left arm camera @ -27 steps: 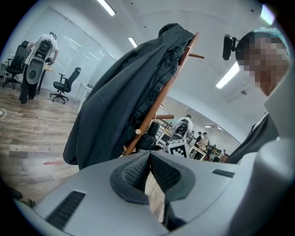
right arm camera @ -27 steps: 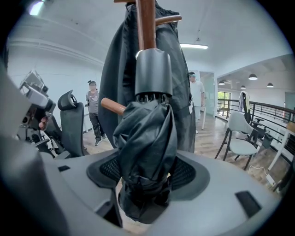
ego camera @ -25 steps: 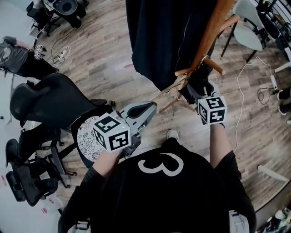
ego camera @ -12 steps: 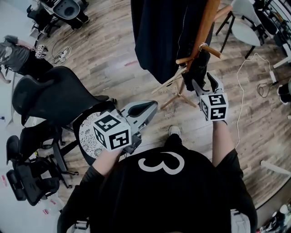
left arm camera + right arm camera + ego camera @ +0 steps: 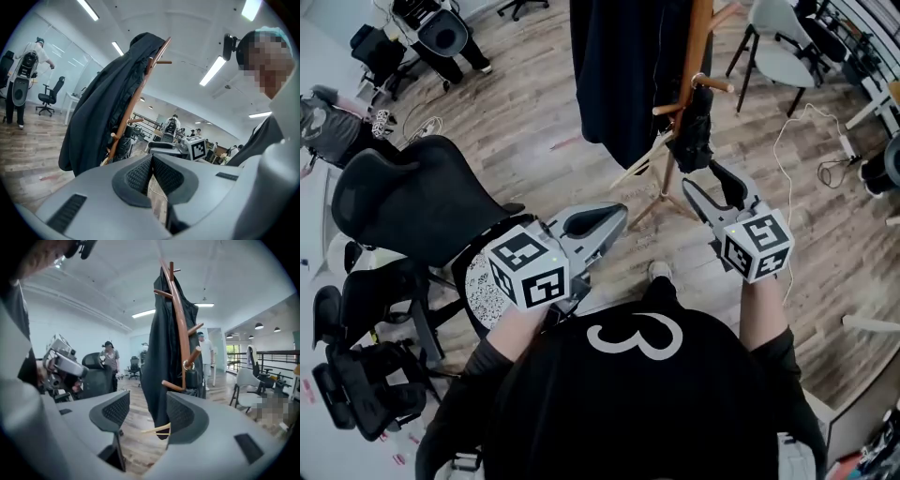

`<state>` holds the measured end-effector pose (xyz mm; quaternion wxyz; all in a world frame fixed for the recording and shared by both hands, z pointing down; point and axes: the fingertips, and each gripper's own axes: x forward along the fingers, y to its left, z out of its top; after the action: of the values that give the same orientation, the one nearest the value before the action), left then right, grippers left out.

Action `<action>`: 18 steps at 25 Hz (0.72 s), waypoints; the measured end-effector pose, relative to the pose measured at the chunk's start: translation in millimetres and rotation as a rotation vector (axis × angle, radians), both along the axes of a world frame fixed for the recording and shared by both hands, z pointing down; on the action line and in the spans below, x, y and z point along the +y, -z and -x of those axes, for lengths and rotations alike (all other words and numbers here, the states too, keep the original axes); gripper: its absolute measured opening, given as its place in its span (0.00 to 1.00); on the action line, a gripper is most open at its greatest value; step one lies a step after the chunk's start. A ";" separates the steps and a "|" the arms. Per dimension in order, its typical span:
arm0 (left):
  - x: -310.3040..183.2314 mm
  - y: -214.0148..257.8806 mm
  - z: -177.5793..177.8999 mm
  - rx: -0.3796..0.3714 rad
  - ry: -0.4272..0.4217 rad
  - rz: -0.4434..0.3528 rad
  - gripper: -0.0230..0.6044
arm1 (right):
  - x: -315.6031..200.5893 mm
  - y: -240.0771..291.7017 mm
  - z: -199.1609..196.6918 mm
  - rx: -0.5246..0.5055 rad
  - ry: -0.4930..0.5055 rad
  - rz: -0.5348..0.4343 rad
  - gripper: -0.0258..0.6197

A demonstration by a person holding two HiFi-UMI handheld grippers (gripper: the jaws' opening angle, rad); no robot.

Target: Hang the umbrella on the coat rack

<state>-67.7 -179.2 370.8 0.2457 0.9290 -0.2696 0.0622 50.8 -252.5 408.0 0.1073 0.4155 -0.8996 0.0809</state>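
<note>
The black folded umbrella (image 5: 694,131) hangs by its strap from a peg of the wooden coat rack (image 5: 700,47), free of both grippers. A dark coat (image 5: 623,66) drapes the rack's other side. My right gripper (image 5: 701,176) is open just below the umbrella, nothing between its fingers. In the right gripper view the open right gripper (image 5: 149,416) faces the coat rack (image 5: 180,333), with the umbrella (image 5: 191,378) under a peg. My left gripper (image 5: 617,217) is shut and empty, low and left of the rack. The left gripper view shows the shut left gripper (image 5: 152,173) and the rack (image 5: 136,98) beyond.
A black office chair (image 5: 412,202) stands left of me, with a patterned round seat (image 5: 483,281) beside it. A white chair (image 5: 783,52) stands right of the rack, and a white cable (image 5: 792,159) trails over the wooden floor. People stand in the background (image 5: 110,362).
My right gripper has drawn back and down from the umbrella at the peg and now stands open. The umbrella stays hanging on the rack. The left gripper has barely moved.
</note>
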 end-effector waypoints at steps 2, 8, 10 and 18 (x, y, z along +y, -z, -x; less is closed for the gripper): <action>10.2 6.7 -2.5 0.007 -0.027 -0.024 0.06 | 28.2 21.1 12.1 -0.052 0.052 -0.009 0.45; 43.7 24.9 -16.1 0.038 -0.125 -0.095 0.06 | 101.0 69.4 23.9 -0.184 0.075 -0.056 0.10; 54.2 29.5 -22.3 0.046 -0.158 -0.115 0.06 | 121.0 77.1 25.3 -0.205 0.090 -0.073 0.09; 93.5 46.4 -40.5 0.088 -0.278 -0.171 0.06 | 172.7 81.0 21.7 -0.282 0.053 0.012 0.08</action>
<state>-27.2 -85.6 324.4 0.1666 0.9767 -0.1317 0.0315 29.1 -79.8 327.0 -0.0154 0.3753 -0.9160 0.1412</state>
